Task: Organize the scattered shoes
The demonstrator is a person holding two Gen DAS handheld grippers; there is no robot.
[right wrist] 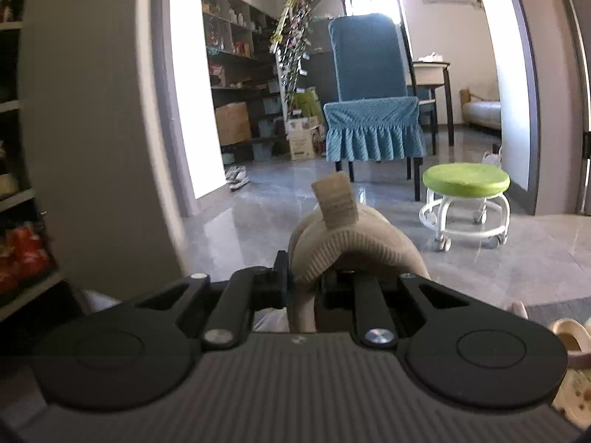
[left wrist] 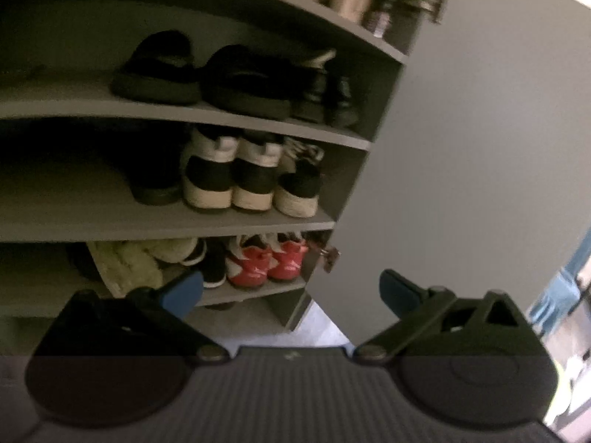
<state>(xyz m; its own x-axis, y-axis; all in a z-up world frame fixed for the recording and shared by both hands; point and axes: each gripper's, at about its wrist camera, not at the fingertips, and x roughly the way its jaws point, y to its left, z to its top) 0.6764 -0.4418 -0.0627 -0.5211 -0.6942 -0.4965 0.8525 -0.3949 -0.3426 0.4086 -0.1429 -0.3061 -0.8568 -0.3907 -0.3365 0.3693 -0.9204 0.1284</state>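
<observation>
My right gripper [right wrist: 304, 289] is shut on the knitted collar of a beige shoe [right wrist: 354, 236], held off the floor with its pull tab standing up. The shoe's lower part is hidden behind the gripper body. My left gripper [left wrist: 291, 291] stands open with nothing between its blue pads, facing a grey shoe cabinet [left wrist: 258, 125]. Black slippers [left wrist: 199, 74] fill its upper shelf, black-and-white sneakers [left wrist: 236, 173] the middle one, red sneakers [left wrist: 266, 262] and a pale green fluffy slipper [left wrist: 125, 262] the lowest. A cream perforated clog [right wrist: 570, 365] lies on the floor at the right wrist view's lower right.
The open grey cabinet door [left wrist: 461, 147] hangs right of the shelves and fills the left of the right wrist view. Beyond on the glossy floor stand a teal-covered chair [right wrist: 369, 110], a green-topped wheeled stool [right wrist: 465, 199] and a pair of sneakers [right wrist: 236, 177] by storage shelves [right wrist: 236, 74].
</observation>
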